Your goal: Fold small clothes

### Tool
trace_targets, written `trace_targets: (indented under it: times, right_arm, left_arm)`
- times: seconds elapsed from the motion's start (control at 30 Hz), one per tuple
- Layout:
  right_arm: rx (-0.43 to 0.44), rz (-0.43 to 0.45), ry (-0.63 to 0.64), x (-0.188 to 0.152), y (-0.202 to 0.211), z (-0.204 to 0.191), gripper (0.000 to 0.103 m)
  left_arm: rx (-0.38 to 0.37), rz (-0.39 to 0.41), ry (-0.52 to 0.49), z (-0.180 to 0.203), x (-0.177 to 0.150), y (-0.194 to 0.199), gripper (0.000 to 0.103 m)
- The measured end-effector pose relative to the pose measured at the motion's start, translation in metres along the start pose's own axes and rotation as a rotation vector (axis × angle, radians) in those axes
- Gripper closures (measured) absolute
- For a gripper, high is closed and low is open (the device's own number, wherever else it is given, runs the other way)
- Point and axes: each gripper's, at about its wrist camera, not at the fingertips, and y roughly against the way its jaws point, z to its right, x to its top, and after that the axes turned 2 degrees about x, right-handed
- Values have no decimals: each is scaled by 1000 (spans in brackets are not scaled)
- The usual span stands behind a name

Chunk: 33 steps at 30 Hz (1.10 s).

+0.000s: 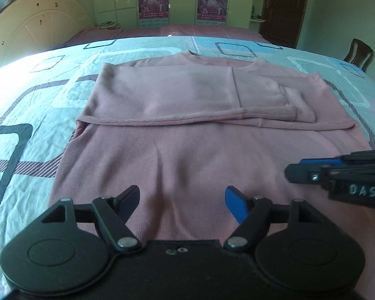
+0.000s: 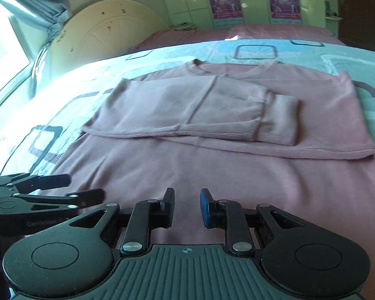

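A pink long-sleeved sweater point(image 1: 182, 150) lies flat on the bed, neck at the far side; it also shows in the right wrist view point(image 2: 212, 165). Its sleeves point(image 1: 187, 95) are folded across the chest, with the ribbed cuffs point(image 2: 277, 122) towards the right. My left gripper point(image 1: 182, 200) is open and empty, just above the sweater's near part. My right gripper point(image 2: 187, 205) is open by a narrower gap, empty, over the near part too. Each gripper shows in the other's view: the right one at the right edge point(image 1: 337, 177), the left one at the left edge point(image 2: 50, 190).
The bed has a light blue patterned sheet point(image 1: 25, 105) with a pink cover point(image 1: 200, 30) beyond it. A cream headboard point(image 1: 37, 25) stands far left, cupboards with posters point(image 1: 182, 0) at the back, a dark door point(image 1: 285, 7) and a wooden chair point(image 1: 360, 55) at the right.
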Motion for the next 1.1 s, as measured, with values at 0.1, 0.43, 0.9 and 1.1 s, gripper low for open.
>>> trace_targets:
  times: [0.1, 0.43, 0.9, 1.1]
  right_arm:
    - [-41, -34, 9, -16, -8, -13, 81]
    - [-221, -16, -75, -53, 34, -9, 81]
    - [-254, 3, -114, -78, 58, -41, 81]
    - [-249, -9, -78, -86, 60, -53, 80]
  left_arm:
    - [0, -42, -28, -1, -14, -8, 29]
    - [-29, -58, -31, -29, -35, 9, 26]
    - [-61, -55, -40, -32, -47, 35, 25]
    - [-90, -39, -74, -27, -55, 48, 24]
